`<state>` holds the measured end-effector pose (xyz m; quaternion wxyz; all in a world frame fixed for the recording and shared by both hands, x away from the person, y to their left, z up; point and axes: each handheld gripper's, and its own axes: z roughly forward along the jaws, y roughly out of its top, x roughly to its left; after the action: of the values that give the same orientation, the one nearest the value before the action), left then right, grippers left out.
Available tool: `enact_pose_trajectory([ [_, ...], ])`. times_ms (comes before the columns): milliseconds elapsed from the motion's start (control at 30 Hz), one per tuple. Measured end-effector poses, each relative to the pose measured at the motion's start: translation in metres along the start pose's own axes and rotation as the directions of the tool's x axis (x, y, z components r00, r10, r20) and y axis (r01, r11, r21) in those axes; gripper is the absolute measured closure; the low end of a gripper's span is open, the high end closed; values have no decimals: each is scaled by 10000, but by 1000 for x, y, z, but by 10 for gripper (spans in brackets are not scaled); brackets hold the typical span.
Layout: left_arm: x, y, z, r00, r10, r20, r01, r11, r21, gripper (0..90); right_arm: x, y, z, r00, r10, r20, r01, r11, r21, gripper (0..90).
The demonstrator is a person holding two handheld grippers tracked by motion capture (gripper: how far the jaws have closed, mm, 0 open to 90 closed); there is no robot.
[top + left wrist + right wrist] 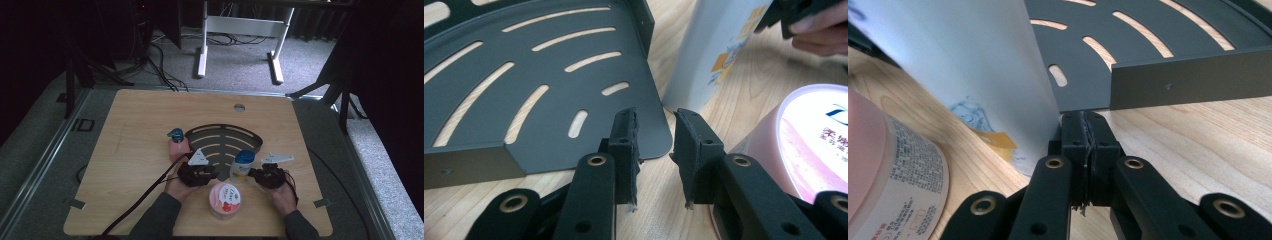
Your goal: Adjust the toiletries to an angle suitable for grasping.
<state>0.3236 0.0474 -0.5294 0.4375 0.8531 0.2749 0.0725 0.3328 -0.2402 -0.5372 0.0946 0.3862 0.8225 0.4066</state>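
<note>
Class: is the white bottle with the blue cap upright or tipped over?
Upright: the white bottle with the blue cap stands on its base on the wooden table, cap on top.

**Jaws parted at the rack's corner**

The left gripper [655,150] rises from the bottom centre, jaws apart with nothing between them. A dark slotted rack [524,85] fills the upper left. A white bottle [716,47] stands upper right, a pink-lidded tub [809,140] at right.

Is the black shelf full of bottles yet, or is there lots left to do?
Lots left. The slotted black shelf holds nothing yet. The white bottle, pink bottle and pink tub all stand on the table. The left gripper is open beside the shelf corner; the right gripper is shut, beside the white bottle.
</note>
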Motion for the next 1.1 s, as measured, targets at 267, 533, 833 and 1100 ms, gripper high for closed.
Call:
enact_pose_trajectory([
  [267, -1, 14, 7, 9997, 211, -101, -212, 9997, -107, 794, -13, 10, -12, 9992, 226, -333, -246, 9977, -632, 900],
  [533, -7, 44, 25, 9958, 910, -106, -909, 9958, 109, 895, -10, 6, -16, 9993, 55, -372, -73, 9988, -474, 900],
  [833, -3, 49, 35, 9972, 744, 53, -745, 9972, 107, 897, -5, 1, -19, 9992, -43, -390, 33, 9997, -257, 900],
  [1100, -11, 45, 31, 9949, 940, 377, -949, 9952, 231, 885, 4, 0, -19, 9987, -354, -366, 353, 9994, -37, 900],
])
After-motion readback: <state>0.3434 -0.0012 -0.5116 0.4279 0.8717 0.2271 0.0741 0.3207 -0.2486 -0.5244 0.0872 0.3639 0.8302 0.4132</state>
